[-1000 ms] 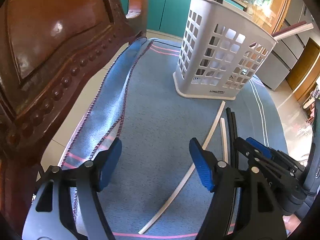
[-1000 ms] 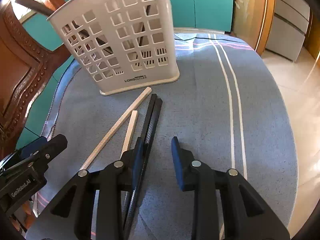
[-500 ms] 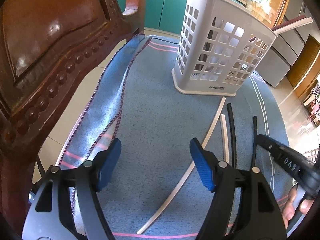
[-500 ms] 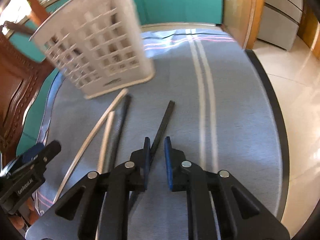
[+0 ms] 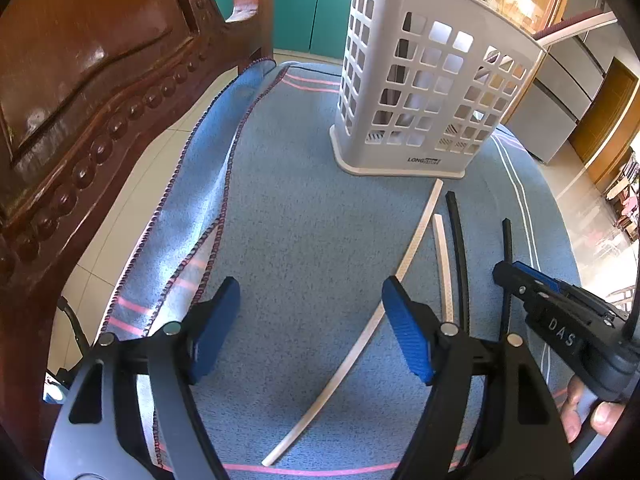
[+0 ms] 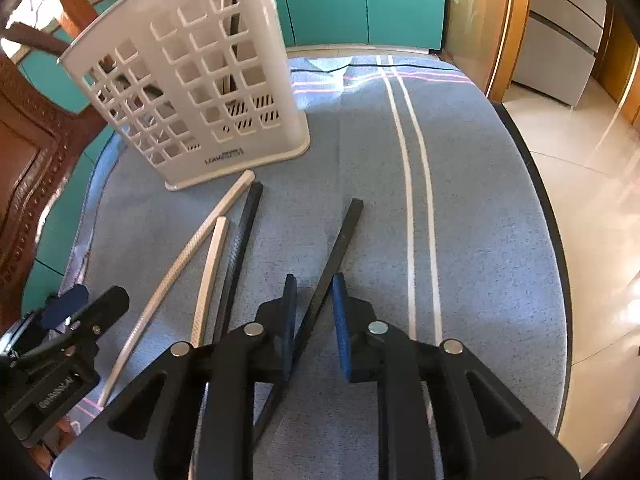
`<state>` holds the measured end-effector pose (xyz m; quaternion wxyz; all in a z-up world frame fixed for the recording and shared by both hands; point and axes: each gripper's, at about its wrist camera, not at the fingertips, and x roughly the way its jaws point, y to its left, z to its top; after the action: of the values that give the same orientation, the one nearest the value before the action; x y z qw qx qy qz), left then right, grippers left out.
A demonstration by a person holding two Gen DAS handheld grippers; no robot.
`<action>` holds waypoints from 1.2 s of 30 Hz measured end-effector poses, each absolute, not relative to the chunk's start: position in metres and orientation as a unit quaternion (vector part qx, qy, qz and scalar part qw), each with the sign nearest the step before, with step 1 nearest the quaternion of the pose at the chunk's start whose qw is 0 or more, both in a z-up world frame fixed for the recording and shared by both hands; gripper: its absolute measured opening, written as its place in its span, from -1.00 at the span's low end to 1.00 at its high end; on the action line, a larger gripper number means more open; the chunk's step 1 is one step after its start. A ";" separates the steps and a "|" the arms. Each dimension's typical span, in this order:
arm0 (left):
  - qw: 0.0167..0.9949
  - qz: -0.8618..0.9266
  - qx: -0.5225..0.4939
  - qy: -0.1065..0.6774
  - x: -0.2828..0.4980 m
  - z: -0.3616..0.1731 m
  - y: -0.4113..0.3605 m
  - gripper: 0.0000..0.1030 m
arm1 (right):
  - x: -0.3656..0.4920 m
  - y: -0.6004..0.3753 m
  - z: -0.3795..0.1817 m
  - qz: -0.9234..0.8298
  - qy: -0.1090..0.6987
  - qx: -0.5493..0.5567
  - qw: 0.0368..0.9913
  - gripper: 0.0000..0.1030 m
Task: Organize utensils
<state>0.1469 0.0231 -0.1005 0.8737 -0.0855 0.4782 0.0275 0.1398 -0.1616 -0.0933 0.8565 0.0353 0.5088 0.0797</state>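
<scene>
A white slotted utensil basket (image 6: 188, 80) is seen standing on a blue cloth (image 6: 472, 208). Just in front of it, two white chopsticks (image 6: 180, 268) and a black chopstick (image 6: 240, 248) are laid. A second black chopstick (image 6: 340, 236) is pinched between the nearly closed pads of the right gripper (image 6: 314, 320). The left gripper (image 5: 310, 332) is held wide open, with nothing gripped.

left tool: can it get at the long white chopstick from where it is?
Probably yes. The left tool is open, and the long white chopstick lies bare on the blue cloth just ahead of its right finger, nothing lying across it; the right tool works further right.
</scene>
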 end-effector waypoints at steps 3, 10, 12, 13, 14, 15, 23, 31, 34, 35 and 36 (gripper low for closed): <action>0.873 0.028 -0.086 0.479 0.147 -0.100 0.023 0.45 | 0.139 -0.158 -0.094 0.081 0.507 0.025 0.858 -0.59; 0.872 0.027 -0.084 0.482 0.149 -0.105 0.023 0.46 | 0.138 -0.155 -0.093 0.122 0.519 0.022 0.846 -0.82; 0.872 0.027 -0.084 0.482 0.149 -0.106 0.022 0.45 | 0.138 -0.159 -0.091 0.121 0.520 0.021 0.845 -0.87; 0.872 0.027 -0.085 0.482 0.149 -0.106 0.022 0.45 | 0.138 -0.162 -0.090 0.119 0.520 0.021 0.846 -0.87; 0.872 0.024 -0.086 0.481 0.149 -0.105 0.022 0.46 | 0.138 -0.165 -0.088 0.120 0.518 0.021 0.847 -0.87; 0.872 0.020 -0.089 0.481 0.149 -0.105 0.022 0.46 | 0.138 -0.168 -0.086 0.121 0.516 0.022 0.847 -0.87; 0.867 -0.033 -0.078 0.491 0.158 -0.112 0.005 0.46 | 0.140 -0.178 -0.081 0.104 0.508 0.045 0.854 -0.72; 0.869 -0.017 -0.048 0.492 0.154 -0.112 -0.008 -0.76 | 0.136 -0.180 -0.082 0.103 0.511 0.038 0.852 -0.50; 0.865 -0.013 -0.045 0.500 0.144 -0.110 -0.010 -0.82 | 0.138 -0.177 -0.084 0.103 0.514 0.035 0.851 -0.47; 0.862 -0.017 -0.051 0.503 0.140 -0.109 -0.010 -0.84 | 0.138 -0.176 -0.085 0.103 0.515 0.034 0.850 -0.47; 0.861 -0.021 -0.053 0.505 0.137 -0.109 -0.011 -0.86 | 0.138 -0.176 -0.085 0.103 0.515 0.034 0.850 -0.47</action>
<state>0.1368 -0.0111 -0.1088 0.8610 -0.0526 0.5054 -0.0212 0.1382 -0.1765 -0.0849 0.8504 0.0342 0.5148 0.1030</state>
